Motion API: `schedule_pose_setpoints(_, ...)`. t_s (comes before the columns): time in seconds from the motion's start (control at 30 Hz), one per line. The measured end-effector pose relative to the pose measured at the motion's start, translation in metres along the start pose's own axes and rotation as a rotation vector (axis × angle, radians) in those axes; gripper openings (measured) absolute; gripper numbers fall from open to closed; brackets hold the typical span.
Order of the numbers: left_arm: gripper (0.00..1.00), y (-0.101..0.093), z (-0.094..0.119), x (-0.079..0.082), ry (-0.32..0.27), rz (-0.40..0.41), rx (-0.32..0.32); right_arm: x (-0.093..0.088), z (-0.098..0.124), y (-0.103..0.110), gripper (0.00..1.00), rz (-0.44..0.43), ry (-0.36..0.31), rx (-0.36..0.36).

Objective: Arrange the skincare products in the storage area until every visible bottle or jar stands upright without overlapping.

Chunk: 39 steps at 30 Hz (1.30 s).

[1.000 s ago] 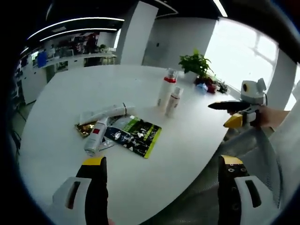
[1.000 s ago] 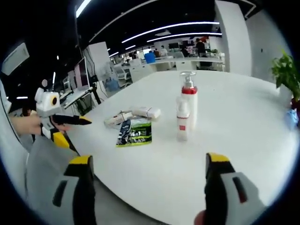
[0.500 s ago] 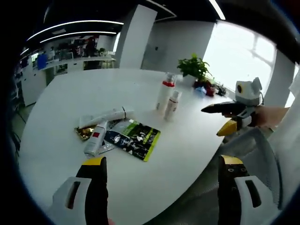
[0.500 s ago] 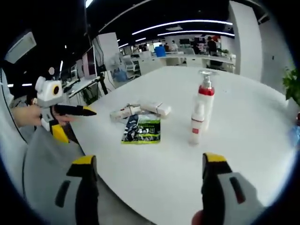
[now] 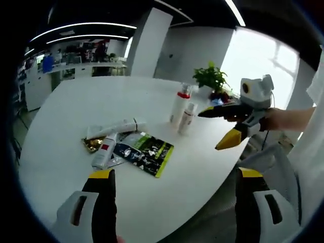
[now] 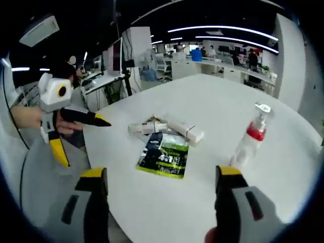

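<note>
Bench (image 5: pixel 61 167): white, smooth, round-edged; carried all products.
Left claw (image 5: pixel 172 177): jaws wide apart, nothing between them, held off the near edge, prob. lining up on the lying pile.
Right claw (image 6: pixel 159 174): jaws spread, empty, hovered over near edge, aimed toward the sachet; in left gripper view it came in from the right above the bench edge.
Pump bottle (image 5: pixel 179 104): white w/ red collar, cylindrical plastic, stood upright toward far side of bench; needed no fix, I judged.
Small bottle (image 5: pixel 186 117): white, slim, upright just beside pump bottle, touching or not — couldn't tell.
Lying bottle (image 5: pixel 104 151): white w/ red label, on its side near bench middle, resting partly on the flat packs; main thing left to stand up.
Tube (image 5: pixel 114 126): white, soft-looking, flat on bench behind lying bottle.
Sachet (image 5: pixel 144 150): dark w/ green edge, glossy, flat, overlapped by lying bottle's end.
Gold wrapper (image 5: pixel 91 143): crinkly foil, beneath the pile.
Plant (image 5: pixel 212 78): leafy, at far edge.
</note>
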<state>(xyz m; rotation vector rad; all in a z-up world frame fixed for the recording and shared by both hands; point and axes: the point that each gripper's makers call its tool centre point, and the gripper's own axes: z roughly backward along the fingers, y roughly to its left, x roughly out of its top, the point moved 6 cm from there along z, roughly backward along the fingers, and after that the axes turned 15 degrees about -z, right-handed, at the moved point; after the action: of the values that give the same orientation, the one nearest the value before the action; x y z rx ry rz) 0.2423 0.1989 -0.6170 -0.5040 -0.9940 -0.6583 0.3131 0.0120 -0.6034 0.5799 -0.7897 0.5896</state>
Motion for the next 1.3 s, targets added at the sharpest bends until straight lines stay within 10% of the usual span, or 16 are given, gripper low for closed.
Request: schedule_pose_setpoints(1.3, 0.96, 0.004, 0.001, 0.001, 0.003, 0.013, 0.046, 0.085, -0.153, -0.005, 0.76, 0.232, 0.087, 0.121)
